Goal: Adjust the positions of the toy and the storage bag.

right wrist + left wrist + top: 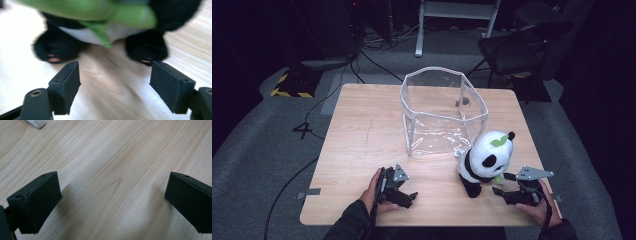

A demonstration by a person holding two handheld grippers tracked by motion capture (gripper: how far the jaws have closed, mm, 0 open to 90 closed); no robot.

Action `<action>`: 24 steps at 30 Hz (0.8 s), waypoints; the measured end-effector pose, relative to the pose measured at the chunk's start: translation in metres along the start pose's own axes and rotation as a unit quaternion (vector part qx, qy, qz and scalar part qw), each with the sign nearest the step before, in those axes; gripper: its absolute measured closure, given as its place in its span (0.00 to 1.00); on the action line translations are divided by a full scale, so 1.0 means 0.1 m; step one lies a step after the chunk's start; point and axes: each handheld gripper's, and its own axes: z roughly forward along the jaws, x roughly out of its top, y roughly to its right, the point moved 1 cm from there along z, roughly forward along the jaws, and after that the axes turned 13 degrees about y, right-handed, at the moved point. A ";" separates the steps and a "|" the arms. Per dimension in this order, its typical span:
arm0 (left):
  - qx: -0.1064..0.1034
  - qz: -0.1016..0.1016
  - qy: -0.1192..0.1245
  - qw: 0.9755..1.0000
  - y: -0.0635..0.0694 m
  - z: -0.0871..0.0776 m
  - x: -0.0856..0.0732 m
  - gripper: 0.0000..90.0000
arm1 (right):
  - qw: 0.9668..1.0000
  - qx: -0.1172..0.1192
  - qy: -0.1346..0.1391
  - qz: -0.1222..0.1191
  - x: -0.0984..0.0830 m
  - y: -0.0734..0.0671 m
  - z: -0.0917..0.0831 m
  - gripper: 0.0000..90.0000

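Jaws of my left gripper point(404, 196) and right gripper point(503, 183) stand wide, holding nothing. Plush panda point(486, 160) sits on the wooden table point(362, 135), just beyond my right jaws, beside a clear plastic bin point(439, 112). No writing is legible.

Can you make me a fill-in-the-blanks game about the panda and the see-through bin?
1. The panda plush toy sits on the wooden ____.
2. The right tool has its jaws ____ and aims at the panda.
3. The clear bin has ____ inside it.
4. The left tool hovers over bare ____.

Missing words: table; open; nothing; wood
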 end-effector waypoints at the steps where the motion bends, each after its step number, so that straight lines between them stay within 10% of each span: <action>1: 0.000 0.000 0.000 1.000 0.00 0.00 0.00 0.01 | 1.000 0.011 0.003 0.001 0.00 -0.04 -0.01 0.28; 18: 0.000 0.000 0.000 1.000 0.00 0.00 0.00 0.01 | 0.997 0.072 0.006 -0.040 -0.01 -0.60 0.29 0.33; 24: 0.000 -0.001 0.000 1.000 0.00 0.00 0.00 0.01 | 0.998 0.051 0.002 -0.048 0.01 -0.70 0.42 0.29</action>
